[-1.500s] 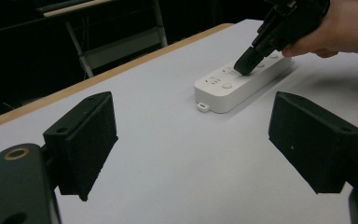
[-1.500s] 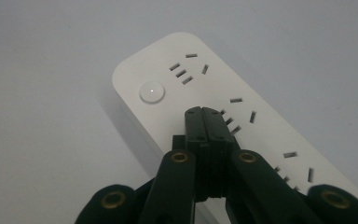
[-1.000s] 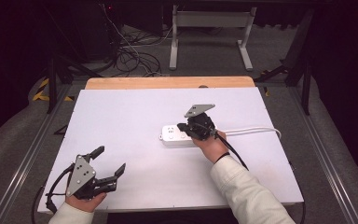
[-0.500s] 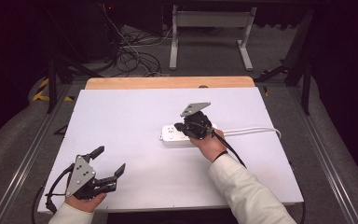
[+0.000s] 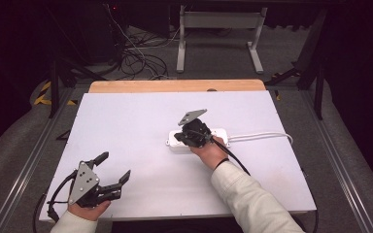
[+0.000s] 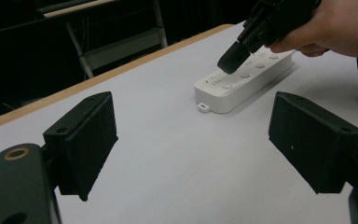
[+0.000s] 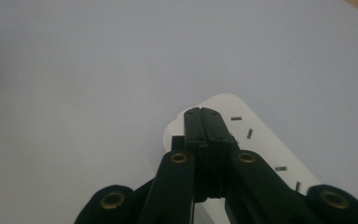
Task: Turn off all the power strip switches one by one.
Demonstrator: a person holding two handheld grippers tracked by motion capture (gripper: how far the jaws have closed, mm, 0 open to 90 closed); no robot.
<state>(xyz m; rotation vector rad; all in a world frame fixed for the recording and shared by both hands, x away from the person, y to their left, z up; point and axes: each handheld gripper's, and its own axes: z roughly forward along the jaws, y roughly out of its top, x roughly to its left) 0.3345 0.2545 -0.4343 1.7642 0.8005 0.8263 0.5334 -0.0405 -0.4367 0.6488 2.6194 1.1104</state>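
A white power strip [image 5: 200, 138] lies near the middle of the white desk [image 5: 126, 121], its cord [image 5: 262, 137] trailing to its right. The right gripper [image 5: 190, 137], jaws clenched together, presses its tip on the strip's left end. The left gripper [image 5: 112, 170] rests released, well apart toward the desk's near-left corner

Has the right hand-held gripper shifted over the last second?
Yes, slightly: the right hand-held gripper crept leftward along the power strip, toward its left end, jaws shut.
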